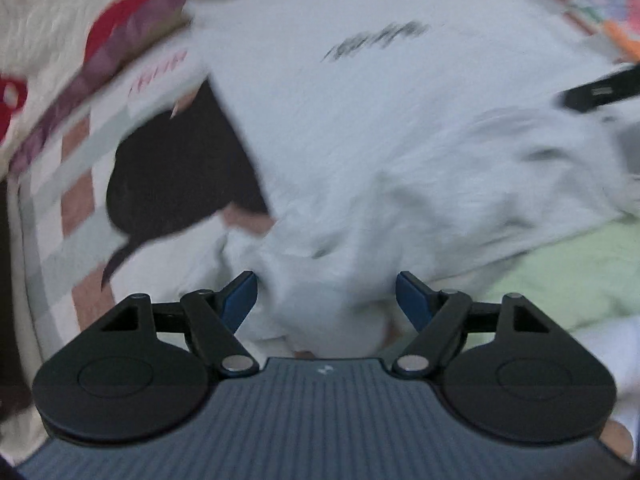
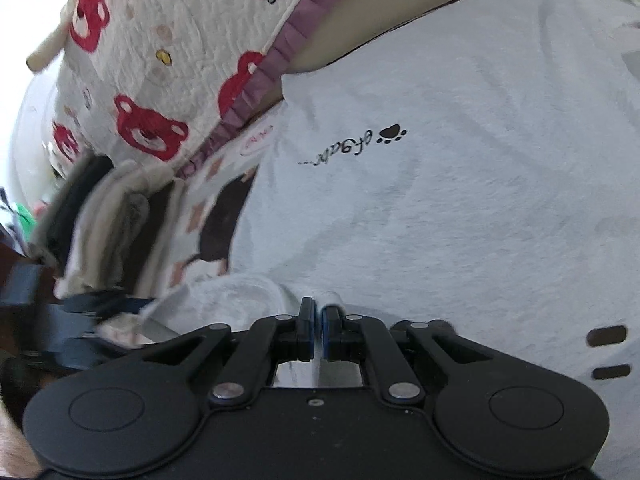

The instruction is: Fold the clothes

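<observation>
**White shirt spread out, right fingers pinching its edge, left released**

- We see the white shirt [image 2: 460,200] filling most of both views. It lies flat ahead of our right fingers, with a small black script print and paw mark [image 2: 394,134] ahead of them and slightly right.
- The bear-print quilt [image 2: 152,80], white with red bears and a purple ruffled trim, lies beyond the shirt, up and left of both sets of fingers.
- A checked fabric with a large black shape [image 1: 176,176] sits ahead-left of our left fingers, partly tucked under the shirt's edge. Left view is motion-blurred, so we cannot tell what it is.
- A pale green fabric [image 1: 560,280] lies right of our left fingers, and the shirt's bunched edge overlaps it.
- A stack of folded clothes [image 2: 116,220] in beige, grey and black sits left of our right fingers, next to the quilt.
- Left gripper [image 1: 326,300]: fingers spread apart, blue pads clear of the cloth. A bunched lump of shirt sits between them, not clamped, so it is released.
- Right gripper [image 2: 318,328]: fingers clenched nearly together, with a thin rolled edge of the shirt going in between the tips. We read it as grasping the shirt.
- A dark gripper part [image 1: 600,90] shows at the far right of the left view, on the shirt.
</observation>
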The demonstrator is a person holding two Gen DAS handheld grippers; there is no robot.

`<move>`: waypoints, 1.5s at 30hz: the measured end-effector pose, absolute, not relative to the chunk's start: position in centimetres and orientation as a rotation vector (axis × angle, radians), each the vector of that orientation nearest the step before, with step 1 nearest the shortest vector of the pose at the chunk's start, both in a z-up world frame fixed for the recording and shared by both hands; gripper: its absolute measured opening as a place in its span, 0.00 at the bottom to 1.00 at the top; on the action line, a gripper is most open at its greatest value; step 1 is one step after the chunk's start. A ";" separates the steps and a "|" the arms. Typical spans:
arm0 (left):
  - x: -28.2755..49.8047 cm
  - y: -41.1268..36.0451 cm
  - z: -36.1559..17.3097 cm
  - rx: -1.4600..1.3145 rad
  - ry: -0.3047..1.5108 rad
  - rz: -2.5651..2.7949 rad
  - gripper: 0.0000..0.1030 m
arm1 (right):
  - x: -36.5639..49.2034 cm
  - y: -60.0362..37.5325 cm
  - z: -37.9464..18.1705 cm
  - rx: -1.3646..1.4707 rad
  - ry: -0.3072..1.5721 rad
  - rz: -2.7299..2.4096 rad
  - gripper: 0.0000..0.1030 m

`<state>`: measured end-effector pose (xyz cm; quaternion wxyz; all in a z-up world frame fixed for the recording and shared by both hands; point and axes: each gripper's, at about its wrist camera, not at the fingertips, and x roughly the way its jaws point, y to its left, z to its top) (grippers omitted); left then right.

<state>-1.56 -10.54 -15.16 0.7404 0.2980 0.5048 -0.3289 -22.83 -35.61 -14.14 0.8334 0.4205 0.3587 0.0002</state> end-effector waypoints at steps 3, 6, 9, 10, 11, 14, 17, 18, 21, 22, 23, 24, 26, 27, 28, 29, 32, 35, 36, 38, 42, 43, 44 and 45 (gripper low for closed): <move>-1.0 -10.1 -15.3 0.665 1.113 -0.696 0.03 | -23.4 -36.0 -14.3 0.983 0.737 0.037 0.06; -3.0 -9.4 -12.7 0.769 0.906 -0.658 0.03 | -24.8 -36.1 -13.9 1.140 0.681 0.082 0.06; -5.6 -7.3 -8.9 0.803 0.766 -0.623 0.03 | -26.8 -35.4 -12.9 1.269 0.629 0.194 0.06; -6.4 -6.5 -7.6 0.809 0.724 -0.612 0.03 | -27.5 -35.2 -12.6 1.310 0.611 0.232 0.06; -7.3 -5.7 -6.2 0.816 0.682 -0.601 0.03 | -28.2 -34.9 -12.2 1.324 0.613 0.257 0.06; -9.9 -3.5 -4.8 0.860 0.687 -0.613 0.03 | -30.2 -33.7 -11.0 1.350 0.631 0.324 0.06; -11.7 -2.3 -5.1 0.921 0.724 -0.616 0.03 | -31.7 -32.2 -10.5 1.329 0.706 0.347 0.06; -12.0 -2.2 -5.5 0.945 0.739 -0.611 0.03 | -32.0 -31.8 -10.6 1.319 0.732 0.350 0.06; -12.9 -2.0 -6.8 1.017 0.779 -0.589 0.04 | -32.5 -30.3 -11.2 1.303 0.814 0.356 0.06; -12.7 -2.0 -7.0 1.027 0.787 -0.573 0.06 | -32.5 -29.8 -11.4 1.301 0.834 0.355 0.06; -12.4 -2.0 -6.8 1.015 0.801 -0.564 0.06 | -32.6 -29.2 -11.6 1.299 0.853 0.354 0.06; -12.0 -2.0 -6.5 0.990 0.819 -0.558 0.07 | -32.6 -28.7 -11.9 1.297 0.873 0.353 0.07; -11.3 -1.9 -5.6 0.942 0.839 -0.544 0.08 | -33.0 -28.4 -11.4 1.265 0.869 0.338 0.10; -11.2 -1.9 -5.1 0.934 0.825 -0.538 0.14 | -33.2 -28.3 -11.1 1.247 0.865 0.330 0.11; -11.2 -2.1 -4.6 0.932 0.804 -0.538 0.18 | -33.6 -28.4 -10.8 1.228 0.853 0.320 0.14; -11.2 -2.6 -4.1 0.918 0.783 -0.554 0.28 | -34.4 -28.7 -10.4 1.196 0.824 0.287 0.24; -11.6 -4.4 -2.7 0.843 0.720 -0.626 0.45 | -37.5 -29.8 -9.6 1.122 0.710 0.135 0.37; -12.1 -7.9 -3.0 0.772 0.706 -0.750 0.47 | -41.4 -31.1 -9.4 1.070 0.591 -0.077 0.37; -12.2 -9.2 -3.2 0.748 0.704 -0.794 0.47 | -42.8 -31.5 -9.5 1.048 0.573 -0.158 0.38; -12.6 -11.9 -3.8 0.705 0.700 -0.882 0.47 | -45.7 -32.1 -9.8 0.997 0.542 -0.320 0.41; -14.0 -18.2 -6.2 0.641 0.767 -1.070 0.49 | -47.8 -31.8 -11.0 0.823 0.615 -0.496 0.44; -14.5 -19.9 -6.7 0.638 0.784 -1.116 0.49 | -47.5 -31.5 -11.4 0.790 0.646 -0.498 0.44; -14.9 -21.3 -7.2 0.637 0.795 -1.158 0.49 | -47.2 -31.1 -11.9 0.760 0.669 -0.486 0.44; -15.2 -22.6 -7.7 0.642 0.800 -1.200 0.49 | -46.9 -30.8 -12.3 0.730 0.690 -0.472 0.45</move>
